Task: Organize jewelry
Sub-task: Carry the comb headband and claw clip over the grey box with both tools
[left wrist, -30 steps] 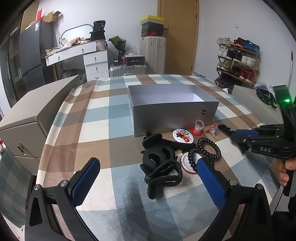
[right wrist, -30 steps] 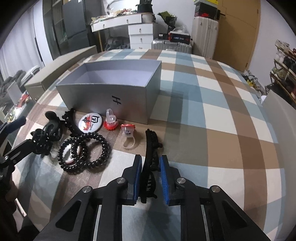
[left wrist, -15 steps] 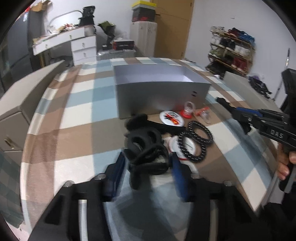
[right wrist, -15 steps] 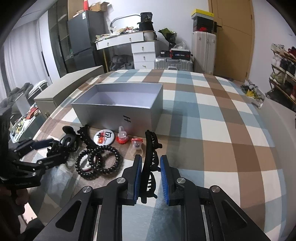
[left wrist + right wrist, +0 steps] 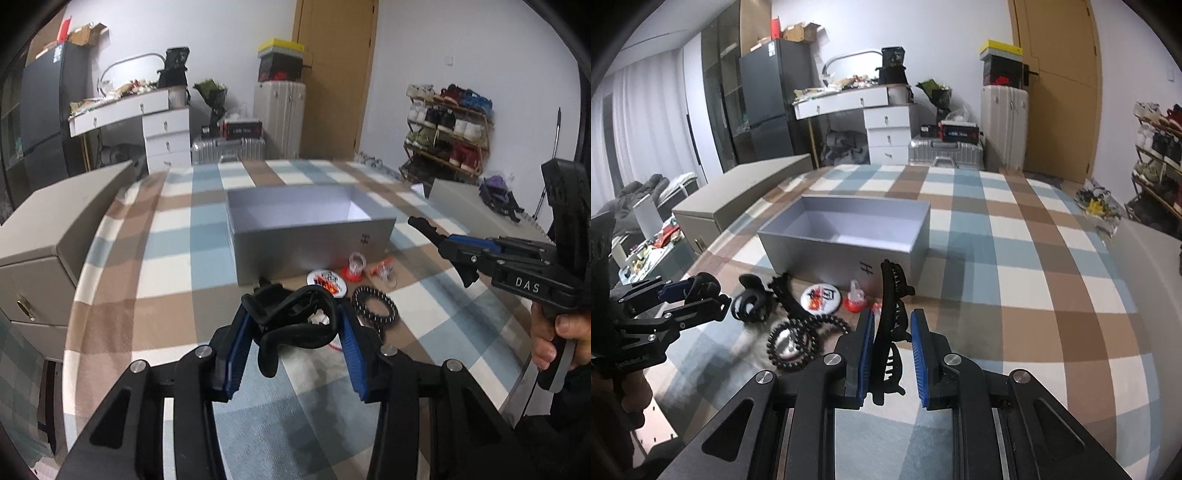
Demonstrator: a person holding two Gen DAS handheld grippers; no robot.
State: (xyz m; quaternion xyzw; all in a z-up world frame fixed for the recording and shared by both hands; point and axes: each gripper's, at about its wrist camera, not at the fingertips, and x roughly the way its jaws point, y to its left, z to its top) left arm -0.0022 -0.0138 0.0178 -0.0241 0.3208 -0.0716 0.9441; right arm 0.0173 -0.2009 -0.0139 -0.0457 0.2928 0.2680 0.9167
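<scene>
Left hand-held gripper (image 5: 293, 341) clamps a black claw clip (image 5: 291, 325); right hand-held gripper (image 5: 892, 356) pinches a long black hair clip (image 5: 891, 325) upright. Grey open box (image 5: 849, 236) lies straight ahead, nearer the right.

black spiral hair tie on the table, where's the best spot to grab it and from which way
Likely best from above: the black spiral hair tie lies flat on the checked cloth, so pinch one side of its coil, inner and outer edge. Take the right side, away from the round badge.
</scene>
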